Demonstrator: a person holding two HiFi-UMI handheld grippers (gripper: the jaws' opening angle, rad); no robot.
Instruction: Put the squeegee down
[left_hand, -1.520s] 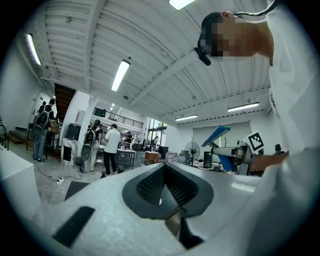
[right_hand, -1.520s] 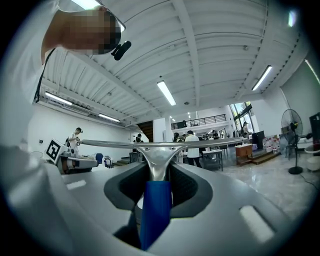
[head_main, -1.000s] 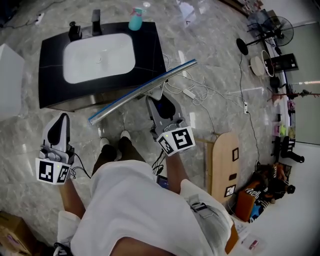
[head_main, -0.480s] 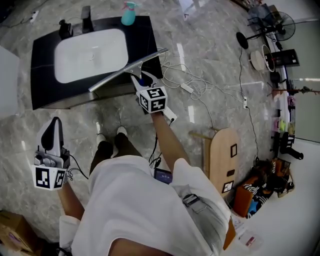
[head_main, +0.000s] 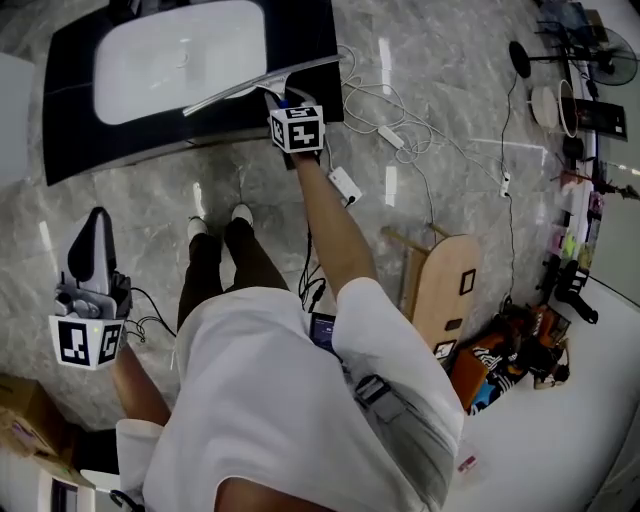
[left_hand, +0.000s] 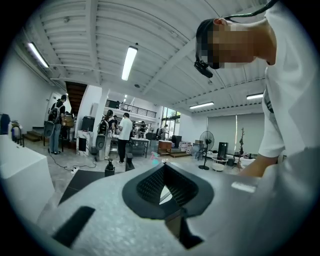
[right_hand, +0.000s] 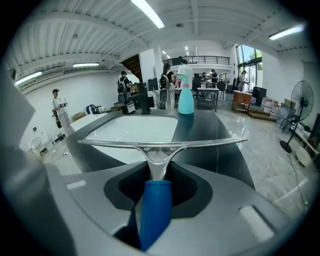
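The squeegee (head_main: 255, 86) has a long metal blade (right_hand: 160, 143) and a blue handle (right_hand: 155, 212). My right gripper (head_main: 273, 98) is shut on that handle, arm stretched out. The blade lies across the front right part of the black counter (head_main: 300, 40), just in front of the white basin (head_main: 170, 55); I cannot tell whether it touches the top. In the right gripper view my right gripper (right_hand: 159, 170) points at the basin (right_hand: 132, 130). My left gripper (head_main: 95, 228) hangs low at the left over the floor, shut and empty; its view (left_hand: 164, 167) shows its jaw tips meeting.
A teal spray bottle (right_hand: 185, 97) and a black tap (right_hand: 145, 102) stand at the back of the counter. Cables and a power strip (head_main: 345, 185) lie on the marble floor right of it. A wooden board (head_main: 445, 290), a fan (head_main: 530, 55) and a cardboard box (head_main: 25, 440) are around.
My right gripper has swung forward and down with the squeegee, from in front of my body to over the counter's front edge. The left gripper sank a little.
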